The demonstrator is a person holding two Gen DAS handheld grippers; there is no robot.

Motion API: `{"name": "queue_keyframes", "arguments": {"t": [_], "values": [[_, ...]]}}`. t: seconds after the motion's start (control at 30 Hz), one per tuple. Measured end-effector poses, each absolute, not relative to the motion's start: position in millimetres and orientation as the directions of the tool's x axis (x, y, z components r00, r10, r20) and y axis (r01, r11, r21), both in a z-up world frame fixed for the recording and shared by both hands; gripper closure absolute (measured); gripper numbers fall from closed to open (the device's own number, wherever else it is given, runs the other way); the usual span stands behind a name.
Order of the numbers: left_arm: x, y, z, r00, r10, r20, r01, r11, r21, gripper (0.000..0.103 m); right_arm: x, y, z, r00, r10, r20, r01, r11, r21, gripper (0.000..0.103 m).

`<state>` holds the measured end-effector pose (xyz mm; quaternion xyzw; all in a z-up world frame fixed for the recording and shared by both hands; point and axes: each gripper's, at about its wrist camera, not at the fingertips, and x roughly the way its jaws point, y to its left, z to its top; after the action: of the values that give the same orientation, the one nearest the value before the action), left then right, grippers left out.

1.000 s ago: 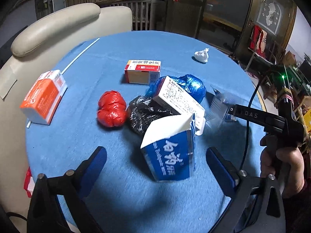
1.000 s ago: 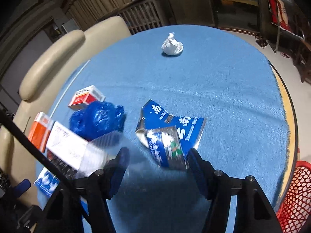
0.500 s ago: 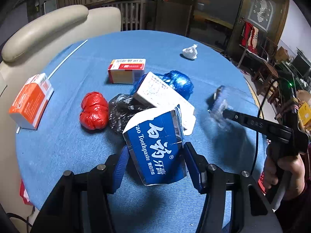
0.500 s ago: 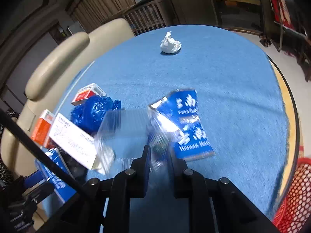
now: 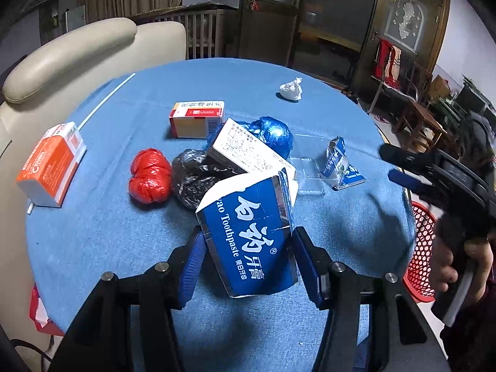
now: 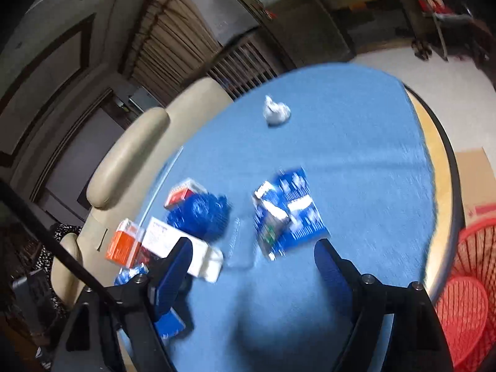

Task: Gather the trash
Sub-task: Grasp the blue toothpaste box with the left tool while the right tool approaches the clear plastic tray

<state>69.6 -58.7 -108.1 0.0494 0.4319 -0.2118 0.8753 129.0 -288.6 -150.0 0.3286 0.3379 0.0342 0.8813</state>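
My left gripper (image 5: 248,254) is shut on a blue toothpaste box (image 5: 248,232) and holds it just above the blue table. Behind it lie a black bag (image 5: 195,176), a red bag (image 5: 150,179), a white box (image 5: 248,152) and a blue bag (image 5: 272,133). A blue foil wrapper (image 5: 338,164) and a clear plastic sheet (image 5: 307,170) lie to the right. My right gripper (image 6: 252,257) is open and empty, raised above the wrapper (image 6: 285,214). It also shows at the right edge of the left wrist view (image 5: 400,167).
A red-and-white box (image 5: 197,117), an orange box (image 5: 51,164) and a crumpled white paper (image 5: 291,90) lie on the round table (image 5: 93,232). A beige chair (image 5: 62,59) stands behind. A red mesh basket (image 6: 465,294) sits on the floor at the right.
My left gripper closed on the toothpaste box and lifted it. My right gripper closed on the foil wrapper, then opened and rose, leaving the wrapper on the table.
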Motion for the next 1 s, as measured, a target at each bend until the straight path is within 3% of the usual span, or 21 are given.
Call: {"name": "queue_keyframes", "arguments": {"t": [0.03,0.1,0.17,0.63,0.77,1.0], "values": [[68.8,-57.2,-106.5,0.543,-0.325,-0.774,0.411,0.907,-0.092,0.045,136.0,-283.3,-147.3,0.759,0.259,-0.597,0.169,0.807,0.566,0.023],[66.4,-54.7,-103.0,0.556,-0.325,-0.765,0.412,0.907,-0.086,0.045,148.8,-266.7,-142.2,0.739,0.249,-0.626,0.145,0.849,0.508,0.048],[61.7,-51.8,-98.2,0.574,-0.326,-0.751,0.416,0.906,-0.075,0.045,159.0,-247.2,-142.0,0.707,0.263,-0.657,0.105,0.879,0.464,0.053],[48.8,-42.0,-91.0,0.596,-0.346,-0.724,0.43,0.9,-0.076,0.045,210.8,-195.9,-159.6,0.591,0.174,-0.787,0.202,0.913,0.354,0.052],[47.2,-40.2,-91.3,0.596,-0.35,-0.723,0.431,0.899,-0.079,0.045,220.4,-193.4,-168.5,0.565,0.171,-0.807,0.243,0.901,0.361,0.039],[46.0,-41.2,-92.9,0.59,-0.354,-0.726,0.438,0.895,-0.081,0.045,229.9,-194.9,-178.0,0.557,0.106,-0.824,0.293,0.903,0.314,0.04]]}}
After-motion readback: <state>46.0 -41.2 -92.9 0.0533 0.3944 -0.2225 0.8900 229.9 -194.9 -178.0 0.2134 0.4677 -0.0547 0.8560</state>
